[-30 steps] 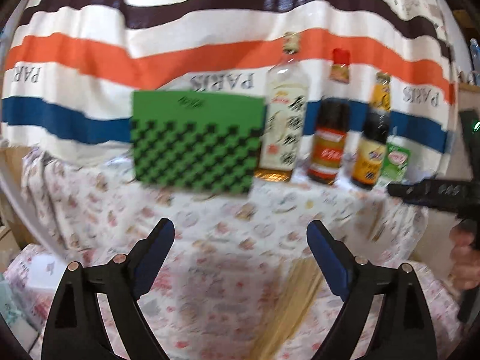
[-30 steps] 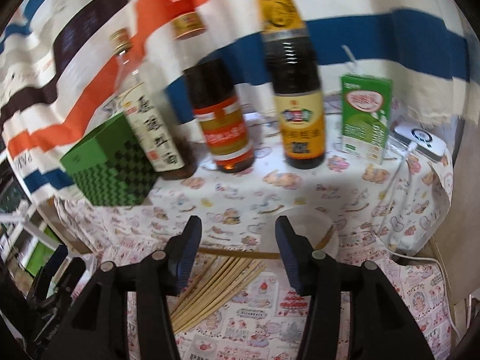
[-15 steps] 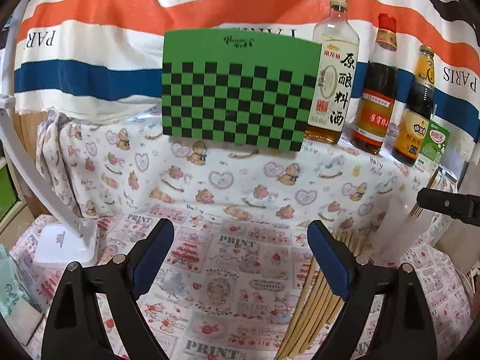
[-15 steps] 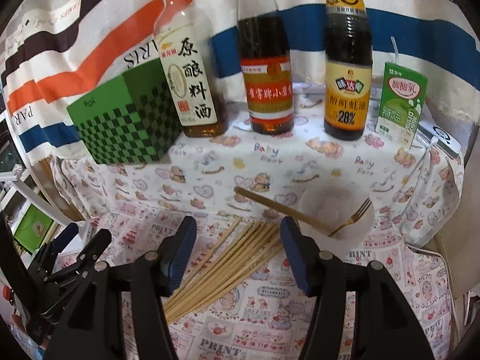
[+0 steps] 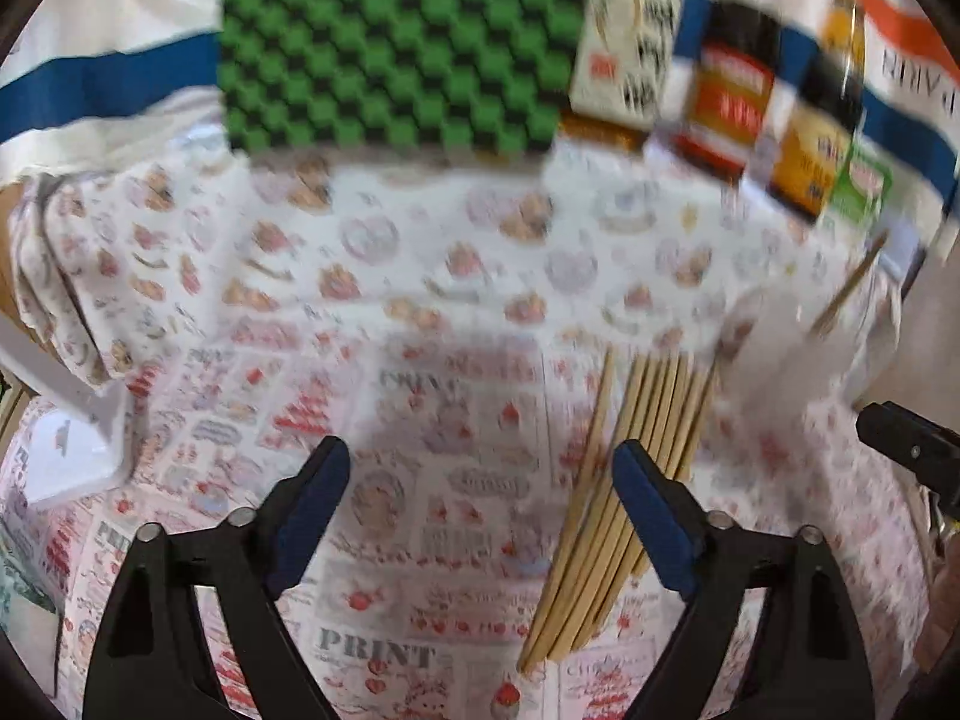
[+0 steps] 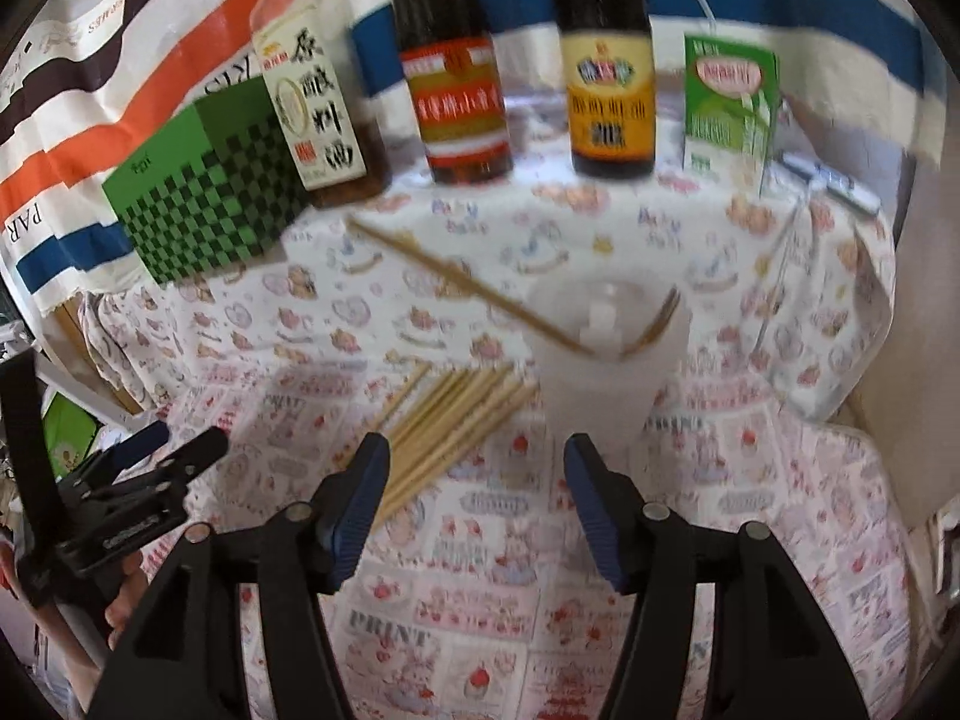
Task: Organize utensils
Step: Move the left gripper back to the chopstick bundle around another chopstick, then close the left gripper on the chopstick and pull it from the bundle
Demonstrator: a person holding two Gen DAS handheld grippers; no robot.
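Observation:
A bundle of several wooden chopsticks (image 5: 654,408) (image 6: 456,414) lies on the printed tablecloth. To its right stands a translucent white cup (image 6: 600,384) (image 5: 774,348) holding one chopstick (image 6: 456,276) and a fork (image 6: 660,318). My left gripper (image 5: 480,453) hovers over the cloth with its jaws closing on nothing; the bundle runs just inside its right finger, lower down. My right gripper (image 6: 475,447) hangs just short of the cup. Its jaws are opening, with nothing between them. The left gripper (image 6: 183,438) also shows at the left edge of the right wrist view.
A green checkered box (image 6: 204,198) (image 5: 390,48), three sauce bottles (image 6: 456,96) and a green drink carton (image 6: 729,102) line the raised back shelf. A white lamp base (image 5: 66,456) stands at the left. A cable (image 6: 780,264) hangs at the right.
Both grippers have dipped and sunk toward the table, so the chopsticks and cup sit nearer. The left jaws have narrowed a little and the right jaws have widened.

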